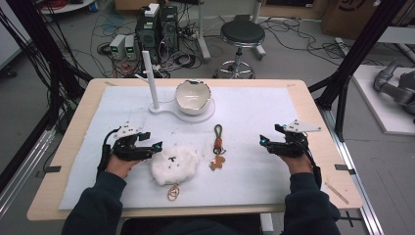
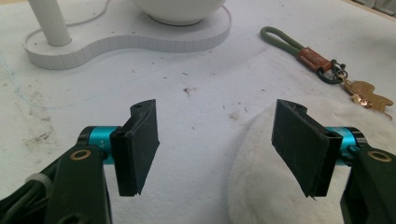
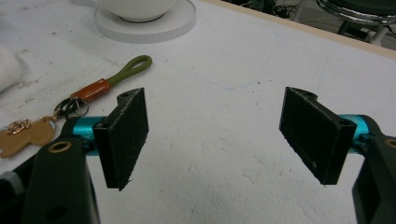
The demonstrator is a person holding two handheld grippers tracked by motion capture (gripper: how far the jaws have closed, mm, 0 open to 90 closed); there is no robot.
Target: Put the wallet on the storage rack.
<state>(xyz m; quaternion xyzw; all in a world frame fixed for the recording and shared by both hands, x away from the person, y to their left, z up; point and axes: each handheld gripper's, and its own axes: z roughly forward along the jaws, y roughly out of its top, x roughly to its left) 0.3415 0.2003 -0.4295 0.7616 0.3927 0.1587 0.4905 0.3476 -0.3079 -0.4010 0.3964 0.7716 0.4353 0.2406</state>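
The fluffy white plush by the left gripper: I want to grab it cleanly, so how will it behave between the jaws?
The fluffy white plush looks soft, so it would probably squash. It seems light and may drag if pushed. Its gold ring will likely dangle.

The high view looks down across the whole surface [image 1: 274,105], while both gripper views skim low and close, sharing the keychain [image 2: 322,65].

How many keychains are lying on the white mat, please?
2: the olive-green loop keychain with brown leather tab and gold charm at the mat's centre, and the white fluffy plush keychain with gold ring beside the left tool.
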